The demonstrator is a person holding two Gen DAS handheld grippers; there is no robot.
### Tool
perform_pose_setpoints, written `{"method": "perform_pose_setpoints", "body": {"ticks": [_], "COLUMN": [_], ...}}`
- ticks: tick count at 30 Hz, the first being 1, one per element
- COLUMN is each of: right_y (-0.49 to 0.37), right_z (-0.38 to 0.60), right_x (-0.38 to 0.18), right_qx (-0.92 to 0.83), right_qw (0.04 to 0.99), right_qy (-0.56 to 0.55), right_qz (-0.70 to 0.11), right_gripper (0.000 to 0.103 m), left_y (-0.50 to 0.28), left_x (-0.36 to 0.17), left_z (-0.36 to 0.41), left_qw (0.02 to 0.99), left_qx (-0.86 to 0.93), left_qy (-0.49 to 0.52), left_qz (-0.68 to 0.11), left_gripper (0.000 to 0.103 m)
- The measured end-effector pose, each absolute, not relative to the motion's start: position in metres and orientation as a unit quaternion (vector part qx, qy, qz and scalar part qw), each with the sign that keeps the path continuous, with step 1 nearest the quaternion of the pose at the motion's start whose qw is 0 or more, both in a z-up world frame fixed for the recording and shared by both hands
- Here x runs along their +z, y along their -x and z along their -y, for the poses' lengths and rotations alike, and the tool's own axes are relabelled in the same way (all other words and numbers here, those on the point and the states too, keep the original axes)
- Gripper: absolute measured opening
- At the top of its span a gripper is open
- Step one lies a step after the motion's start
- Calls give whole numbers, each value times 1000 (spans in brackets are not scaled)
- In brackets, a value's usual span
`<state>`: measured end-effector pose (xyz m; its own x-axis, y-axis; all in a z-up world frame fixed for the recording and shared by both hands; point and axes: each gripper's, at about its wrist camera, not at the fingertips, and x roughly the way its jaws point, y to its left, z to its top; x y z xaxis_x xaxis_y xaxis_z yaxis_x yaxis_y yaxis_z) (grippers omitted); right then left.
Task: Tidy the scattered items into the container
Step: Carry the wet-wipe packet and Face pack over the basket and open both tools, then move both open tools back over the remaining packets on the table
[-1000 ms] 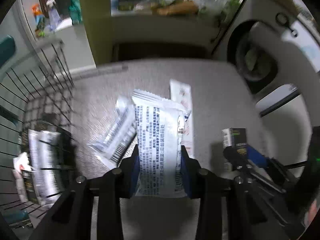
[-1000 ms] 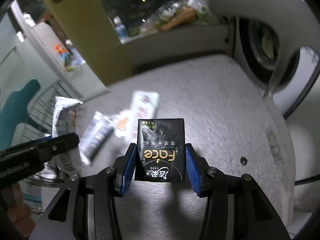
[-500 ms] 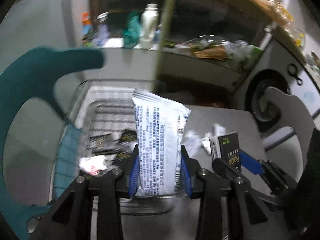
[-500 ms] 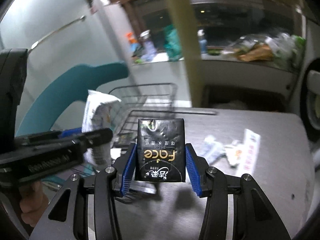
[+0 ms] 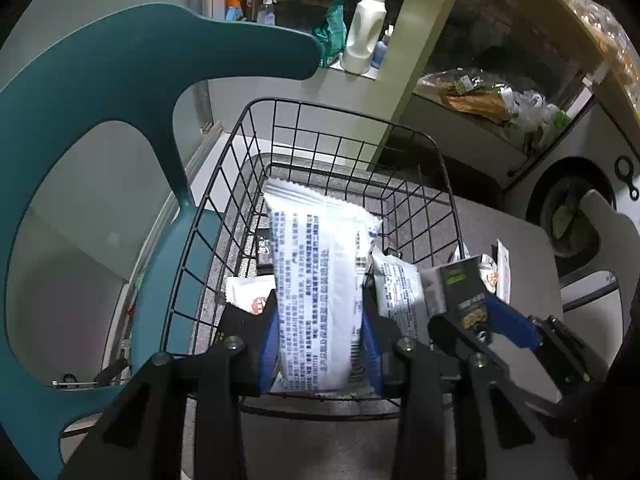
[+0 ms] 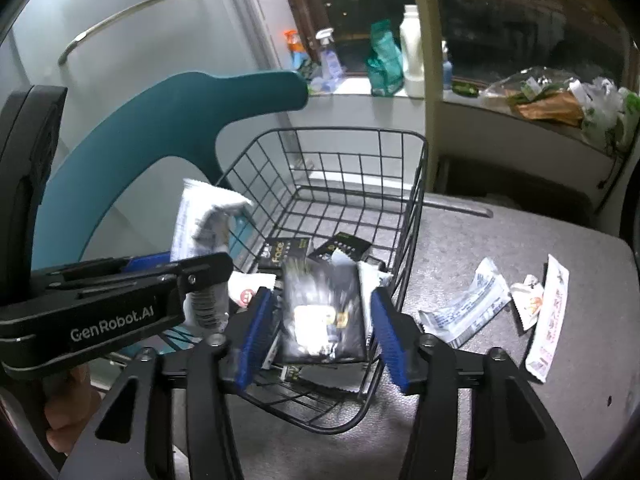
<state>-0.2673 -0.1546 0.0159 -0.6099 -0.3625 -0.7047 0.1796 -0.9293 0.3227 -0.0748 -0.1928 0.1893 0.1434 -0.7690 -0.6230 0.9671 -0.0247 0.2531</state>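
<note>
A black wire basket (image 5: pixel 340 120) stands at the grey table's left end. My left gripper (image 5: pixel 320 320) hovers over its near rim, shut on a white printed packet (image 5: pixel 316 280) that stands upright between the blue pads. My right gripper (image 6: pixel 320 320) hangs over the basket (image 6: pixel 340 130) too, and its jaws are opening. The black tissue pack (image 6: pixel 324 312) between them is blurred, with a gap to each pad. The left gripper (image 6: pixel 208 268) and its packet (image 6: pixel 200 216) show at the left of the right wrist view. Black packs (image 6: pixel 284 252) and a white sachet (image 6: pixel 248 292) lie in the basket.
A teal chair (image 6: pixel 160 128) curves round the basket's left side. On the table (image 6: pixel 500 240) right of the basket lie a white-blue sachet (image 6: pixel 464 312), a small wrapper (image 6: pixel 528 304) and a long white packet (image 6: pixel 550 312). Bottles (image 5: pixel 366 32) stand on a ledge behind.
Both grippers have swung left from over the table to above the basket. The right jaws have widened and the black pack has come loose from the pads. The left grip is unchanged.
</note>
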Motion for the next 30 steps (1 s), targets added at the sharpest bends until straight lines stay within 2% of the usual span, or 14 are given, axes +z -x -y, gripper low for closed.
{"method": "perform_pose_setpoints", "body": {"ticks": [2,4,15,25,30], "right_y": [271,271,262,235,233], "right_z": [154,152,115,-11,-61], "right_x": [19,21,23,0,-38], "right_qx": [-894,-895,-897,-897,-879], "right_qw": [146,144,120,1,-48], "right_qy": [-409,-407,-402,-401,-430], "right_qz": [109,111,138,186,200], "right_gripper": [62,62,62,62,62], "left_y": [71,71,93,190,250], "left_x": [190,191,188,159,118], "left_z": [190,187,189,187,211], "left_qw": [684,682,665,605,561], "left_qx": [-638,-644,-663,-702,-712], "left_qy": [-322,-315,-318,-366,-420], "left_qz": [-149,-145,-131,-78,-42], "left_gripper": [47,55,55,55,55]}}
